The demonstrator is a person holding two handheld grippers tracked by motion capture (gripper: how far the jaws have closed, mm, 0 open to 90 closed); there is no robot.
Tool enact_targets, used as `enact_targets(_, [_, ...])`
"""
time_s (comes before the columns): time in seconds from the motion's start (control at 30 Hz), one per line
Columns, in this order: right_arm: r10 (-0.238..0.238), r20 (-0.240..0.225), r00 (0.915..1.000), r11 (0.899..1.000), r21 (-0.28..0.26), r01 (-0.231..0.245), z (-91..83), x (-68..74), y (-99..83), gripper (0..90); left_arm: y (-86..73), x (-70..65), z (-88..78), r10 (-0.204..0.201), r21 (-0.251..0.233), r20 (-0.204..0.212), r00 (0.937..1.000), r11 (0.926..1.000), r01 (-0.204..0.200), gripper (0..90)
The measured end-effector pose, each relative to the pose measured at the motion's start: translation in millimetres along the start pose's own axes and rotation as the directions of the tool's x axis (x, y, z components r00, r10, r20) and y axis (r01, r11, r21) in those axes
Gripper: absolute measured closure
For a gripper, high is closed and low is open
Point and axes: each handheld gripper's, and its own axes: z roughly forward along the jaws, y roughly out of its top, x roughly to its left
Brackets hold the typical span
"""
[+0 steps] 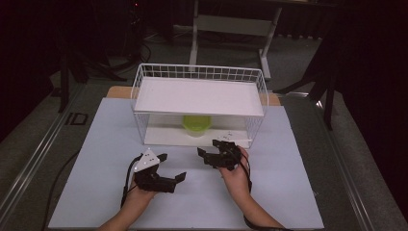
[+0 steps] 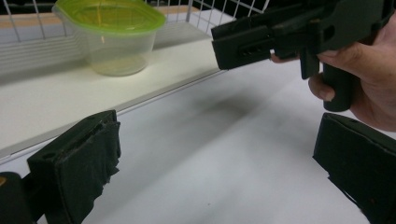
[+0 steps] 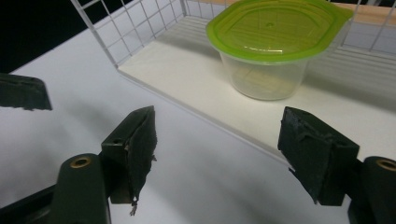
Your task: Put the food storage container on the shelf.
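White table [image 1: 110, 192] carries everything, work mat covering most of it. Wire rack [image 1: 144, 82] sits at the far middle, open front facing the person, with a white shelf board [image 1: 197, 96] on top and a lower white floor [image 3: 187, 79]. Likely set that way so the front gives straight access to the lower level.

Clear plastic container with green lid [image 1: 196, 124] stands upright on the lower floor, under the shelf board, roughly centred, lid on. Also seen at [image 3: 273, 42] and [image 2: 112, 35].

Right gripper [image 1: 208, 149] is just in front of the rack opening, aimed at the container, jaws wide and empty. Looks like the start of a reach for it. Left gripper [image 1: 172, 167] hangs further back and to the left over bare table, jaws wide too, holding nothing.

In the way: shelf board overhead limits clearance, so entry has to be low and from the front; wire side walls [image 3: 130, 32] box in the sides. Container isn't touched yet.
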Motion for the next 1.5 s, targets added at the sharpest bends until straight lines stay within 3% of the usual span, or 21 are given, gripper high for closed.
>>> enact_targets(0.07, [0.007,-0.027,0.9996,1.000,-0.011,-0.007,-4.9,0.5,-2.1,24.2,1.0,-0.7,-1.1,0.000,-0.003,0.005,1.0000,1.0000,0.000,1.5])
enact_targets(0.37, [0.019,-0.073,0.9971,0.999,-0.032,-0.021,-23.5,2.4,-16.6,20.7,2.5,0.3,-6.7,0.017,-0.018,0.025,0.9995,0.9997,-0.017,1.5])
enact_targets(0.83, [-0.032,-0.061,0.9976,0.999,-0.038,0.030,-65.9,-2.7,-32.7,19.8,-1.0,3.7,-27.9,0.033,-0.002,0.053,0.9980,0.9995,-0.033,1.5])
enact_targets(1.0, [-0.075,-0.039,0.9965,0.997,-0.021,0.074,-81.0,-7.4,-41.8,19.4,-5.6,5.6,-35.4,0.035,0.000,0.058,0.9977,0.9994,-0.035,1.5])
enact_targets(1.5, [-0.060,-0.031,0.9977,0.998,-0.024,0.060,-106.6,-20.2,-58.8,18.6,-17.3,10.3,-53.5,0.039,0.022,0.062,0.9973,0.9989,-0.041,1.5])
